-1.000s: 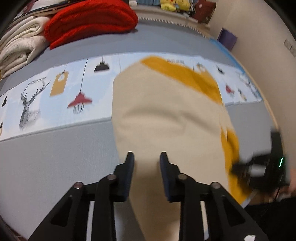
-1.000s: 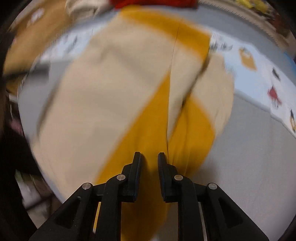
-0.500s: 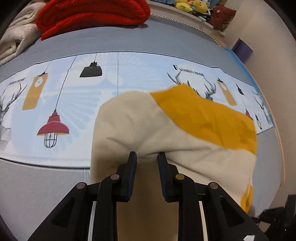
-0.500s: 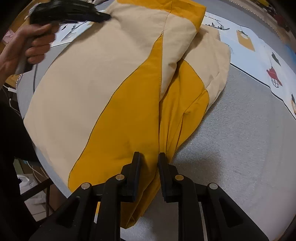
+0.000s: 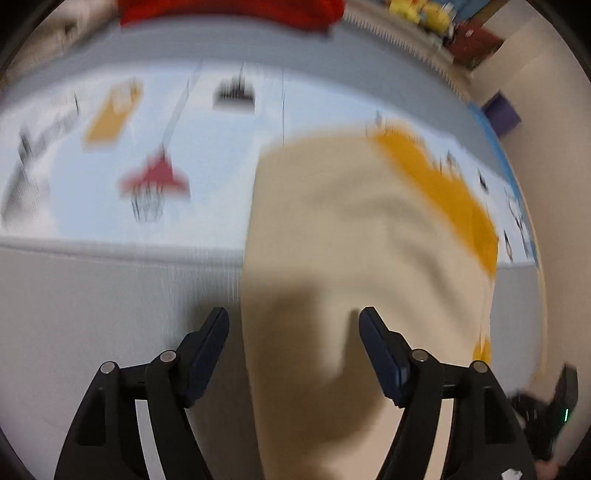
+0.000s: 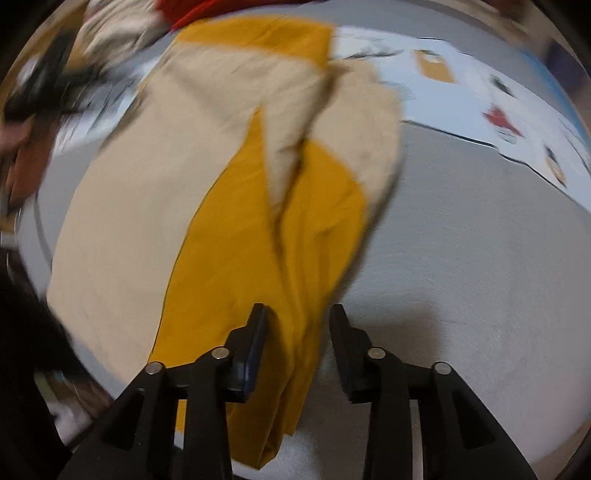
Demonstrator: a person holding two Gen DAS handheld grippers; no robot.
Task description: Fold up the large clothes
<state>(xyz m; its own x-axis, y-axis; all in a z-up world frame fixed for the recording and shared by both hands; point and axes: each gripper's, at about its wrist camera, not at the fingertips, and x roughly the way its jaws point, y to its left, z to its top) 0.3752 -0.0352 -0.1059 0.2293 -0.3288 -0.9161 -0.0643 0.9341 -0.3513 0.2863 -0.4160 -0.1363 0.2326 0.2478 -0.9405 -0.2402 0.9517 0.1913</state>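
Note:
A cream and mustard-yellow garment lies folded on the grey bed cover. In the left wrist view my left gripper hovers over its cream edge, jaws opening wide, cloth lying below them but not pinched. In the right wrist view the garment shows its yellow panel and bunched fold. My right gripper stands over the yellow hem, jaws opening, the cloth between them and no longer pressed. The left gripper and a hand show blurred at the far left of that view.
A light blue printed strip with lamps and deer runs across the bed. A red knit pile and pale folded blankets sit at the back. Plush toys line a shelf by the wall. Grey cover stretches right of the garment.
Both grippers went from shut on the cloth to open, letting the garment drop onto the bed. The left gripper came down toward the cover and both views are blurred by motion.

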